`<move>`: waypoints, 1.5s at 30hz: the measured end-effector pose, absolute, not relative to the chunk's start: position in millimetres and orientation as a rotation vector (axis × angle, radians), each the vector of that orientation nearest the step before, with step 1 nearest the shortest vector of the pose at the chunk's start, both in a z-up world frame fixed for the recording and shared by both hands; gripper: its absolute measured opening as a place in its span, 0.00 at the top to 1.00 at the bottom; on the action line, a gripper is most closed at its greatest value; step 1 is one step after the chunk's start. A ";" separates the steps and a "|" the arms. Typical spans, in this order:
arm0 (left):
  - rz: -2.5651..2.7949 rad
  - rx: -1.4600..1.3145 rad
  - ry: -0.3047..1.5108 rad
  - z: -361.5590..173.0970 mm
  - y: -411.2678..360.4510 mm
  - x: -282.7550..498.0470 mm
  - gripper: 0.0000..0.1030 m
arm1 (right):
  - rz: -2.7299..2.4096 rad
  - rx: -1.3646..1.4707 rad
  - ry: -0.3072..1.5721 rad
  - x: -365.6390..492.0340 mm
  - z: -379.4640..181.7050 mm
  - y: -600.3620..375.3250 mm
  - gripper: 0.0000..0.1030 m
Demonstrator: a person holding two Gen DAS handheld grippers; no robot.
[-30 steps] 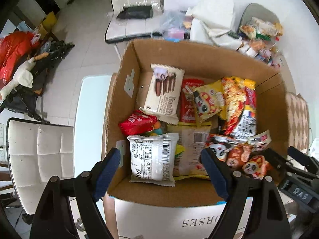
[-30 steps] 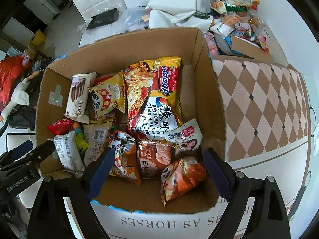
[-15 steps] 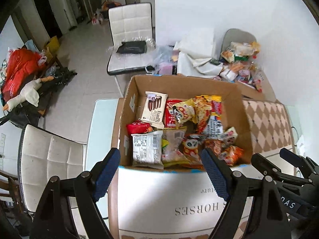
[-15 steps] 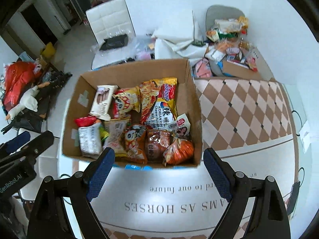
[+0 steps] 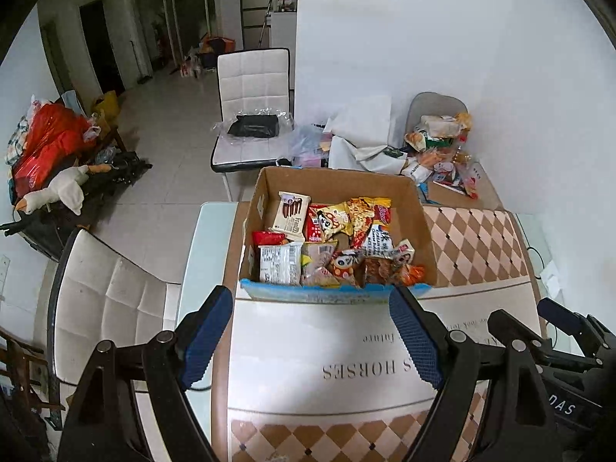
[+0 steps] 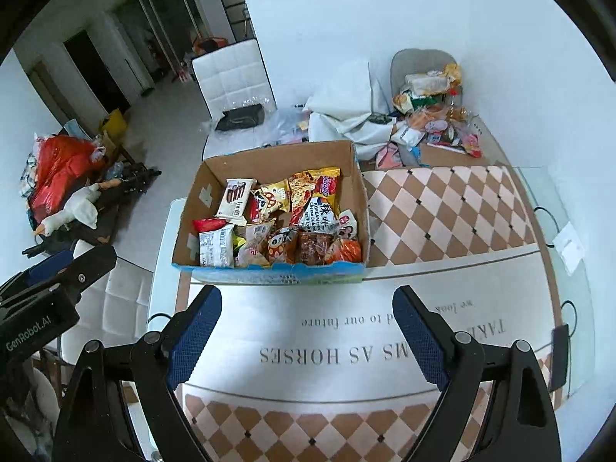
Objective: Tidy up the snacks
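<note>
I'm hovering both grippers, left (image 5: 310, 331) and right (image 6: 308, 327), jaws spread and empty, risking snagging a neighbouring packet in the crammed box (image 6: 269, 273).

White walls (image 5: 404, 38) enclose a room with a pale tiled floor (image 5: 161, 123). A glass-topped table (image 6: 569, 208) carries a checkered brown-and-cream cloth (image 6: 442, 208). A white quilted chair (image 5: 252, 88) stands beyond the table, another white chair (image 5: 104, 300) beside its near-left edge, and a grey chair (image 6: 419, 61) against the far wall. Dark doorways (image 5: 96, 46) open at the back left.
</note>
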State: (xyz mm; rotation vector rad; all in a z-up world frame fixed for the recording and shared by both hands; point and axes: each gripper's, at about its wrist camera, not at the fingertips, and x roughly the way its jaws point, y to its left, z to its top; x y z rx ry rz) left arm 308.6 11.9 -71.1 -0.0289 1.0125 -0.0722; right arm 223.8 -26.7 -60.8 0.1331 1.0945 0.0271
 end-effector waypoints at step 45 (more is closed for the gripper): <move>0.020 0.050 0.904 -60.3 14.6 276.7 0.01 | -0.092 0.052 0.890 171.6 -13.2 -27.4 0.02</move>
